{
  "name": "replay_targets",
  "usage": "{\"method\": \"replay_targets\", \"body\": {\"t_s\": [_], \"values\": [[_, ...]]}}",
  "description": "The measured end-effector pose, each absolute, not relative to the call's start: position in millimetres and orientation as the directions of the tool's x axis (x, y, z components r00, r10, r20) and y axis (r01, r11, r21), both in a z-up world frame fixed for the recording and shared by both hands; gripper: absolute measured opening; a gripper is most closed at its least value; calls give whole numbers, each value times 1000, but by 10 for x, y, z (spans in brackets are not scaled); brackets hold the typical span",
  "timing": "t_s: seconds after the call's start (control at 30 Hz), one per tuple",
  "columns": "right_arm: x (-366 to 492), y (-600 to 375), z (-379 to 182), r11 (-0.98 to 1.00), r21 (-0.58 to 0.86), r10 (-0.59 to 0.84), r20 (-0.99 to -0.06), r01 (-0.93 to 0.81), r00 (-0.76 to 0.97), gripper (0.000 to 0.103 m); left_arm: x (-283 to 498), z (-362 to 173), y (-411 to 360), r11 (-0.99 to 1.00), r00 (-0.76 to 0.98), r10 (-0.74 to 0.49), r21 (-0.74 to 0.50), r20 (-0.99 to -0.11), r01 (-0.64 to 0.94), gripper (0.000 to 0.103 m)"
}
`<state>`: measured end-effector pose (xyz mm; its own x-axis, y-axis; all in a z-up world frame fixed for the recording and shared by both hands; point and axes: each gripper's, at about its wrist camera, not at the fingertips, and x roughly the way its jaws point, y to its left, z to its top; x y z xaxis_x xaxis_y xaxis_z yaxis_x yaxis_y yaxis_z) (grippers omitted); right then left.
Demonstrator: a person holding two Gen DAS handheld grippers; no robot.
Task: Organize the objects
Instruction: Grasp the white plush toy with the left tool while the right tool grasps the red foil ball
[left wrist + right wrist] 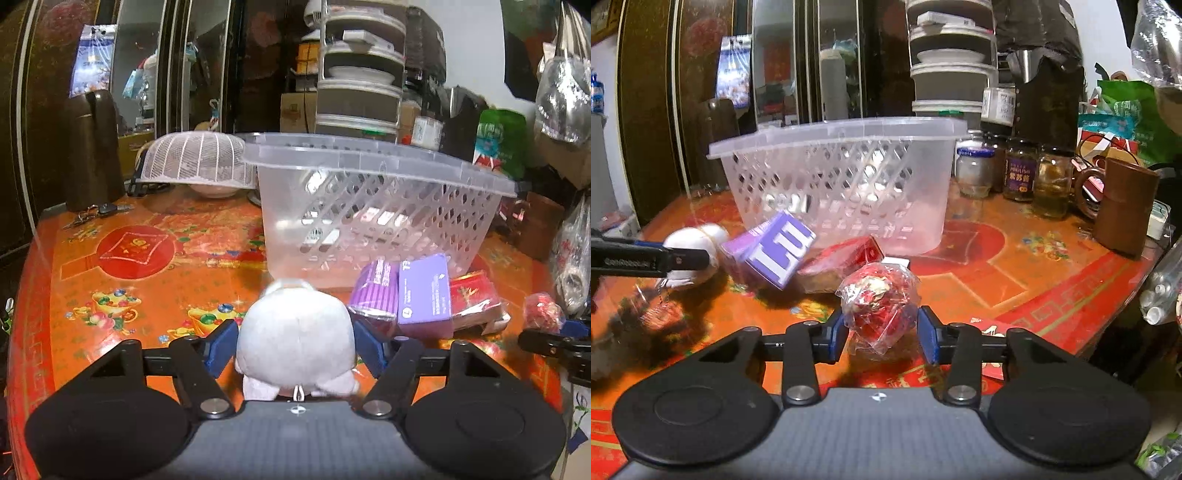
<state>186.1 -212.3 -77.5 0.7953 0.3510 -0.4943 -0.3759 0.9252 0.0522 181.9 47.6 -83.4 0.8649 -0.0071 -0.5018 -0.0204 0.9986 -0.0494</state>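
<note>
Straight ahead of the left gripper [295, 347], at twelve o'clock, stands the clear plastic basket [373, 221] on the orange worktop [147, 280], and that is the line the coming move seems to turn on. The left gripper has its blue pads pressed against both flanks of a white plush toy [295, 332], so it is clamped on the toy, which looks lifted just clear of the worktop, though I cannot be sure. The basket's rim sits higher than the toy, so my guess is the toy must go up and forward to clear it.

Over on the right, the right gripper [882, 332] straddles a red ornament wrapped in clear film [879, 299]; the left pad seems to touch the wrap, the right pad shows a sliver of gap, so whether it has bitten I cannot tell. From there the basket lies at about eleven o'clock, beyond a purple box [775, 254] and a red packet [842, 262] lying just before its near wall.

Of the two, the left looks nearer the basket and already loaded.
</note>
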Motion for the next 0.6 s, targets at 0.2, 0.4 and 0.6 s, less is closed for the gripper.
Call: {"method": "replay_targets", "body": {"t_s": [0.2, 0.4, 0.6], "values": [[1661, -2119, -684, 891, 112, 438, -465, -439, 770, 45, 1661, -743, 486, 996, 888, -41, -93, -458, -2, 71], [1536, -2066, -605, 872, 125, 474, -452, -473, 756, 45, 1336, -602, 397, 991, 895, -85, -127, -438, 32, 71], [1471, -2127, -485, 850, 160, 519, -426, -502, 741, 45, 1085, -358, 375, 990, 910, -79, -136, -406, 25, 68]]}}
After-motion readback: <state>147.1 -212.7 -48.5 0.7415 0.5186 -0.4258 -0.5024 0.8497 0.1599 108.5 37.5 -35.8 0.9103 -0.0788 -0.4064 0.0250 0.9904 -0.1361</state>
